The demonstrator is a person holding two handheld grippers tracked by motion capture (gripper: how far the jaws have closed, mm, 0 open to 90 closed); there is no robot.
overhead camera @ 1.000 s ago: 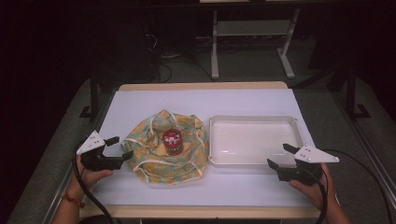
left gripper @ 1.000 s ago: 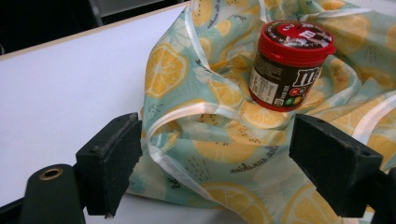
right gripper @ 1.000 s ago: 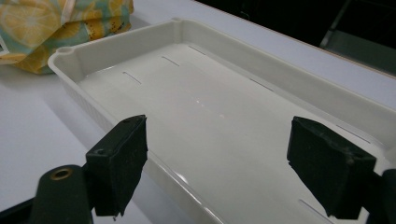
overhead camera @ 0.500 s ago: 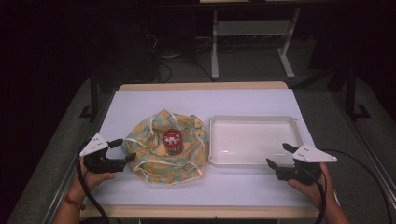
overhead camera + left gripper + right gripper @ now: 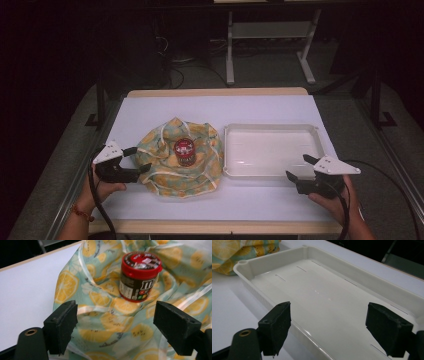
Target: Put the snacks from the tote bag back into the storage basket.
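Your left gripper (image 5: 115, 325) has its jaws spread wide over the lemon-print cloth (image 5: 105, 332), which lies between them; just beyond stands the red-lidded candy jar (image 5: 138, 276). Your right gripper (image 5: 328, 327) is likewise spread, straddling the near rim of the white tray (image 5: 249, 267).

It looked like a lab or recording room rather than a home: a white-topped table (image 5: 260, 107) stood alone on grey carpet (image 5: 345, 107), with dark walls around it, a metal stand (image 5: 270, 45) behind, and loose cables (image 5: 175, 75) trailing across the floor.
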